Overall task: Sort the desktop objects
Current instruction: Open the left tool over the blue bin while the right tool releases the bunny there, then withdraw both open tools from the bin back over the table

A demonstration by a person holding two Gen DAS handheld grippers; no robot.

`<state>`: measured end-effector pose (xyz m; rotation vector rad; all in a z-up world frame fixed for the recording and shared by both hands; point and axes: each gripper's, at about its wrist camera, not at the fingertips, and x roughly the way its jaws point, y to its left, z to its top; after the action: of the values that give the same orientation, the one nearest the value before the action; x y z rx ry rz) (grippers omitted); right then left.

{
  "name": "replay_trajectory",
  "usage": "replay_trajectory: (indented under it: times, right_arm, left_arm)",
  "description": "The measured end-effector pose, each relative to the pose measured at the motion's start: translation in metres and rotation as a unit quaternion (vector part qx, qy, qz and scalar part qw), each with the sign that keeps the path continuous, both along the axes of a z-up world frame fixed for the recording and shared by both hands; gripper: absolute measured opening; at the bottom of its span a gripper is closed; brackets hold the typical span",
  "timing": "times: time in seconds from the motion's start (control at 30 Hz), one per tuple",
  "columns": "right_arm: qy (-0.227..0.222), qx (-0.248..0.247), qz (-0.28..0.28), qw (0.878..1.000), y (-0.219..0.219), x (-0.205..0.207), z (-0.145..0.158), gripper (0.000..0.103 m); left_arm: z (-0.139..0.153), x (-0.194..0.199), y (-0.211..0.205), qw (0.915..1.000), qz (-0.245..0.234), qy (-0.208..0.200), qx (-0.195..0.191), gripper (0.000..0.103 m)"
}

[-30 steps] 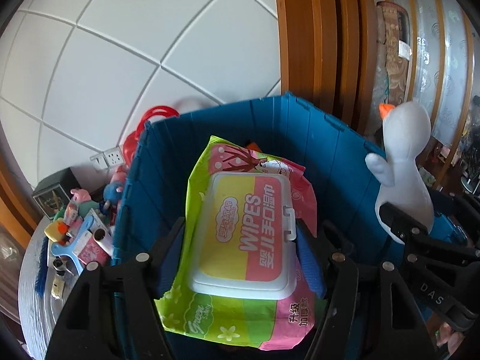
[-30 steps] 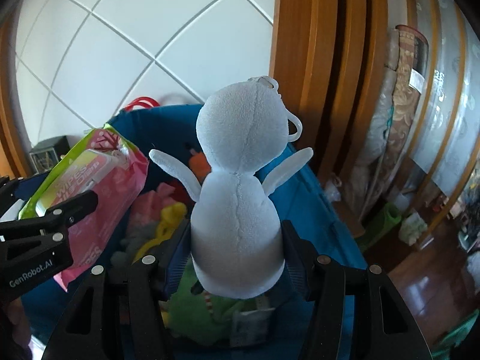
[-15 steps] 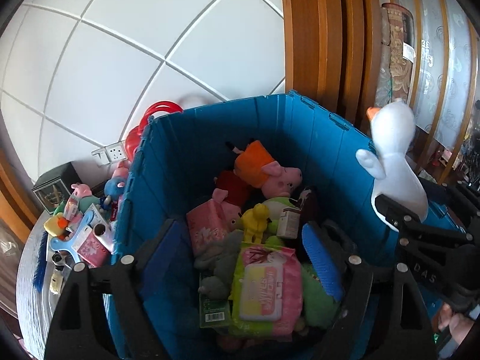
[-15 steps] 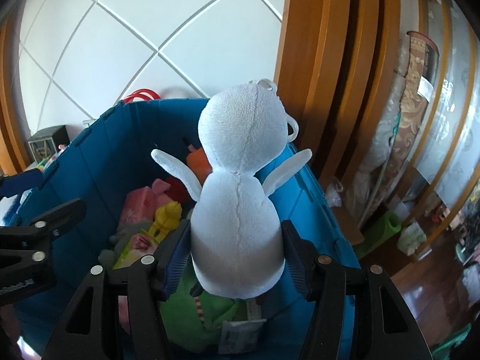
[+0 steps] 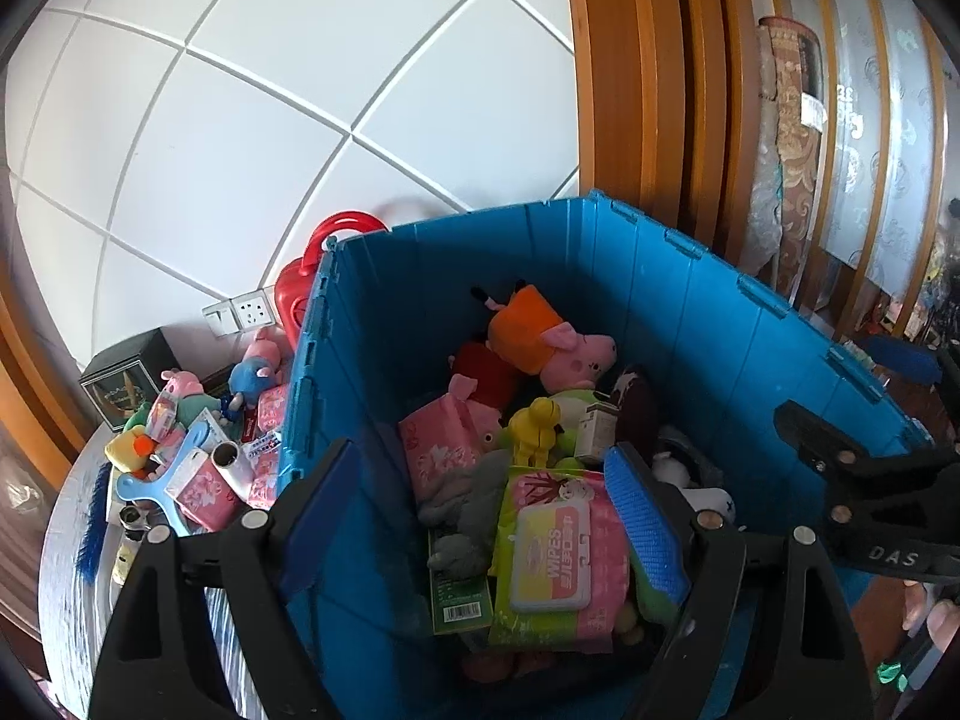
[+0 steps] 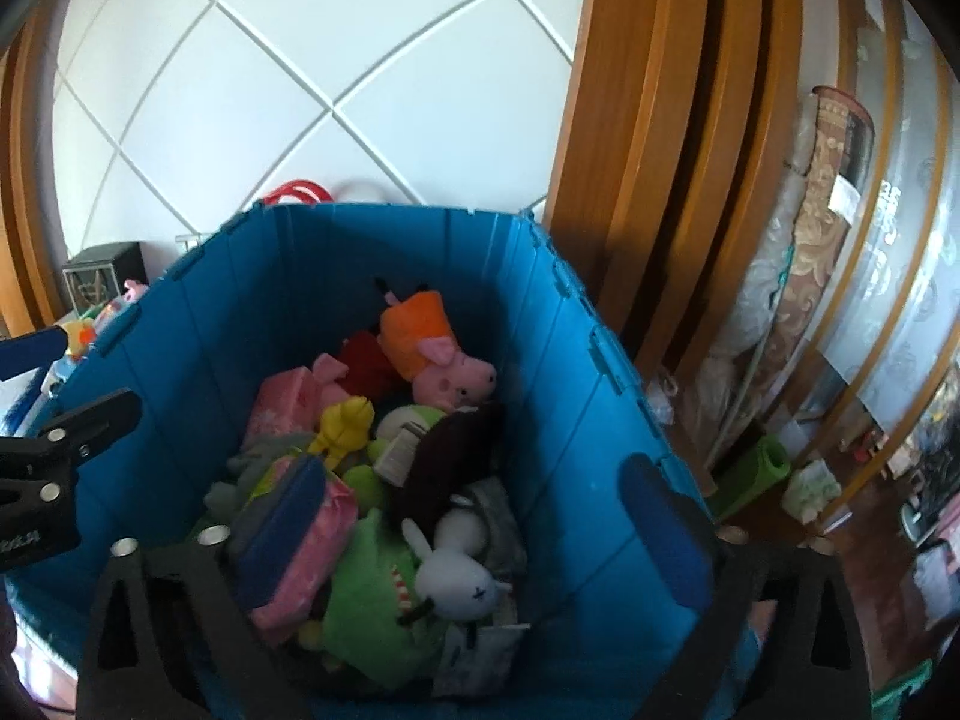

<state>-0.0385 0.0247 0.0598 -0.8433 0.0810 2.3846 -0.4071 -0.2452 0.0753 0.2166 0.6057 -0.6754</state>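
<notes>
A blue storage crate [image 5: 690, 300] [image 6: 558, 396] holds several plush toys. The pack of wipes [image 5: 558, 552] lies face up inside it, also seen as a pink pack in the right wrist view [image 6: 300, 546]. The white plush [image 6: 456, 576] lies on a green plush [image 6: 372, 594] at the crate's near right; part of it shows in the left wrist view [image 5: 690, 480]. My left gripper [image 5: 486, 504] is open and empty above the crate's near left. My right gripper [image 6: 480, 516] is open and empty above the crate's near right wall.
A round table [image 5: 66, 540] left of the crate carries several small toys and packs [image 5: 198, 438], a dark box [image 5: 126, 378] and a red bag [image 5: 306, 276]. A tiled wall is behind, a wooden door frame [image 6: 660, 180] to the right.
The left gripper opened and the wipes pack dropped into the crate. The right gripper then opened and the white plush fell onto the green plush inside.
</notes>
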Motion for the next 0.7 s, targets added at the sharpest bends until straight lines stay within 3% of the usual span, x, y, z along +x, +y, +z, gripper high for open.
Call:
replay_trajectory:
  times: [0.23,0.33,0.7]
  right_arm:
    - [0.032,0.006,0.008,0.999,-0.031,0.019,0.015,0.103]
    - [0.042,0.005,0.022,0.999,-0.049,0.015,0.015,0.103]
    - [0.055,0.010,0.111,0.992,-0.159,-0.057,0.029,0.103]
  left_arm:
    - [0.013,-0.010,0.049,0.9984,0.019,-0.041,-0.033,0.084]
    - [0.015,-0.007,0.079,0.9968,0.047,-0.047,-0.044,0.090]
    - [0.005,0.040,0.206,0.9880,0.127,-0.036,-0.080,0.090]
